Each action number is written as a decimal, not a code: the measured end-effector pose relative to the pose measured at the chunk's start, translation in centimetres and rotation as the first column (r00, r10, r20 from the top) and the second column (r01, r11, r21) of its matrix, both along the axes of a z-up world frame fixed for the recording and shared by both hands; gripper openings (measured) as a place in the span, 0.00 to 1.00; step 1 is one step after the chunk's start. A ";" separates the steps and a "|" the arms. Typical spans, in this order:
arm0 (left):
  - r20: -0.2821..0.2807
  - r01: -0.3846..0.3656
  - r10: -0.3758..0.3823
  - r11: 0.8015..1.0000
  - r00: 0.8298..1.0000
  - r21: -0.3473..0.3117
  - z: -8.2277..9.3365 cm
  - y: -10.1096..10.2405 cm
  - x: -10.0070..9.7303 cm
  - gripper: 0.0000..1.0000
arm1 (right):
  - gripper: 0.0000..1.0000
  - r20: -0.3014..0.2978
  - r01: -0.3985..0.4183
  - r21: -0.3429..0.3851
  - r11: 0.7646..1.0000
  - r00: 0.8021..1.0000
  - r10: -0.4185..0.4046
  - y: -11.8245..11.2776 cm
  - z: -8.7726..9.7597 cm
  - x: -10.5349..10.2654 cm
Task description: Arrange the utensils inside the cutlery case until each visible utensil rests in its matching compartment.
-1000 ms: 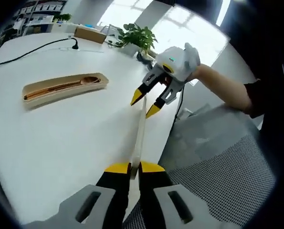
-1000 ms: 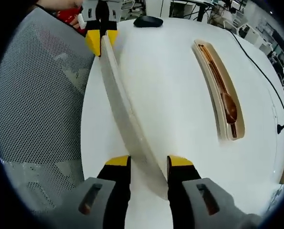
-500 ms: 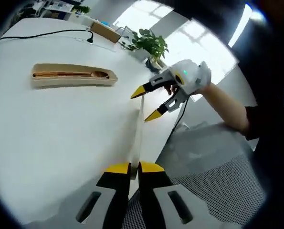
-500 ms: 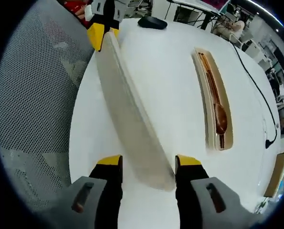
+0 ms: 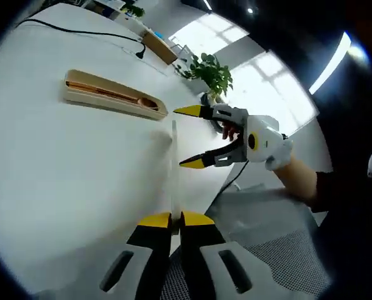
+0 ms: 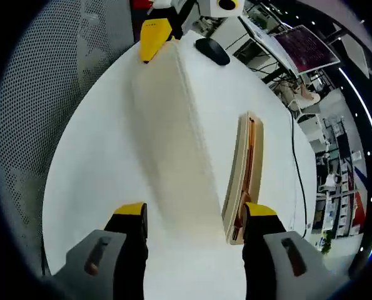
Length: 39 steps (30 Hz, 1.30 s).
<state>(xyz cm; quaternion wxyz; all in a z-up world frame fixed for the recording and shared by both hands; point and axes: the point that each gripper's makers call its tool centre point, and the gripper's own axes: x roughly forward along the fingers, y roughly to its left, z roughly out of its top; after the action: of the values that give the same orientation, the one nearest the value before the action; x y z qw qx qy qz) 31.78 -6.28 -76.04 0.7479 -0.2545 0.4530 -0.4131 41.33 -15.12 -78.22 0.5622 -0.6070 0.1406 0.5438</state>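
Left tongs [image 5: 171, 219] clamped on lid [image 6: 173, 137] end; right tongs [image 6: 193, 215] wide apart around other end. Case [image 5: 114, 95] with spoon on worktop [image 5: 60, 162]. Lid could tip, drop, knock case

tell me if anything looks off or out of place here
The case lid is off the cutlery case, pinched at one end by the left gripper and held above the table. The right gripper straddles its other end, jaws wide open. Utensils look seated in the case.
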 end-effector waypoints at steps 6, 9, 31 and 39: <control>-0.033 -0.050 0.047 0.996 0.998 -0.078 1.1 -0.2 0.4 0.04 | 0.67 0.032 -0.004 0.003 1.000 0.999 0.004 0.1 0.1 0.3; -0.036 -0.070 0.066 0.992 0.997 -0.105 1.5 0.0 0.9 0.03 | 0.68 0.030 -0.010 -0.021 1.000 0.999 0.010 -0.2 -0.5 0.2; -0.073 -0.134 0.119 0.956 0.990 -0.262 4.2 0.4 1.7 0.03 | 0.70 -0.006 0.022 0.015 1.000 1.000 -0.022 -0.1 -0.4 0.1; -0.083 -0.112 0.093 0.956 0.992 -0.272 4.4 0.3 1.3 0.03 | 0.71 -0.023 0.021 0.022 1.000 1.000 -0.021 0.0 -0.4 -0.1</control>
<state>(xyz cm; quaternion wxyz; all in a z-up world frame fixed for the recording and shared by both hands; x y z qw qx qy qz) 33.07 -6.02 -71.66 0.7094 -0.3937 0.4026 -0.4239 41.20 -15.15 -78.65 0.5730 -0.5927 0.1473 0.5465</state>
